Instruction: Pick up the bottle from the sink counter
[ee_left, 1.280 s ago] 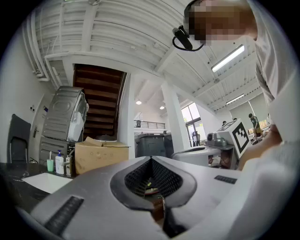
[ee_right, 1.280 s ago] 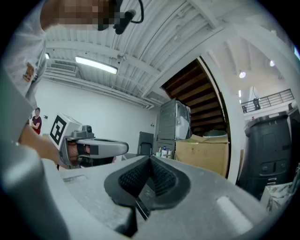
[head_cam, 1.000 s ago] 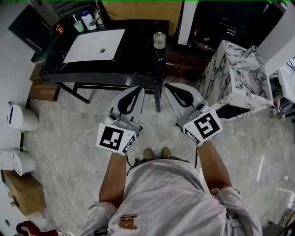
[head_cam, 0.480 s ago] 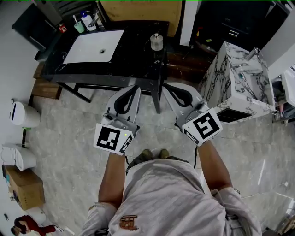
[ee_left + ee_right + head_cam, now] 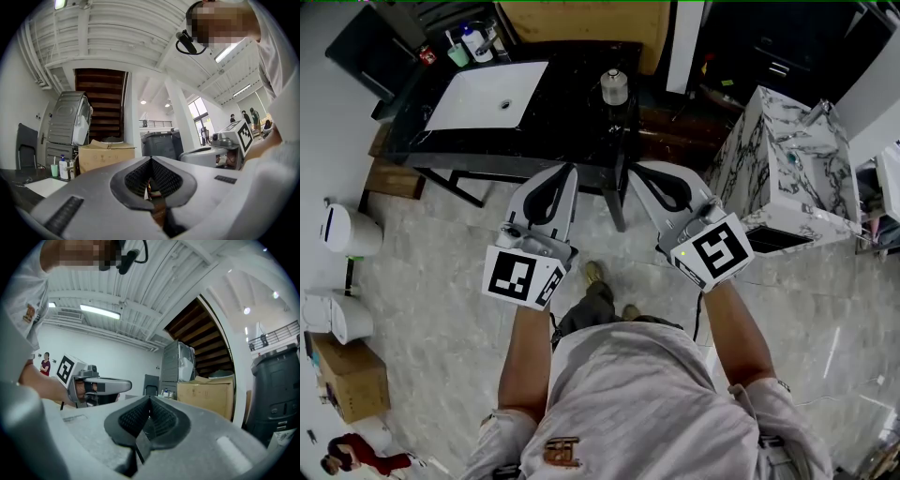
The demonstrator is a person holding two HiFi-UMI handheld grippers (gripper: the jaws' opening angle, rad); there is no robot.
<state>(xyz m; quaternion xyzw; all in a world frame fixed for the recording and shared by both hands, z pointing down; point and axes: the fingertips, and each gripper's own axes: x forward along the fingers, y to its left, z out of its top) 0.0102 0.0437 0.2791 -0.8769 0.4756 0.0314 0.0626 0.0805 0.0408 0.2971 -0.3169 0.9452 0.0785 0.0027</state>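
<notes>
A small clear bottle (image 5: 614, 87) with a round cap stands upright near the right end of the black sink counter (image 5: 572, 112). A white basin (image 5: 483, 94) is set into the counter's left half. My left gripper (image 5: 569, 170) and right gripper (image 5: 630, 169) hang side by side in front of the counter's near edge, short of the bottle. Both point forward with jaws shut and nothing held. In the left gripper view the left gripper (image 5: 151, 160) has its pads pressed together. The right gripper (image 5: 150, 398) looks the same in its own view. Neither gripper view shows the bottle.
A pump bottle (image 5: 477, 40) and a cup (image 5: 459, 53) stand at the counter's back left. A marble-patterned cabinet (image 5: 780, 159) is at the right. White fixtures (image 5: 345, 234) and a cardboard box (image 5: 352, 392) line the left wall. A big cardboard box (image 5: 105, 157) stands behind the counter.
The person has stepped forward, one foot now ahead. Both grippers have come closer to the counter's near edge. Their jaws stayed shut.
</notes>
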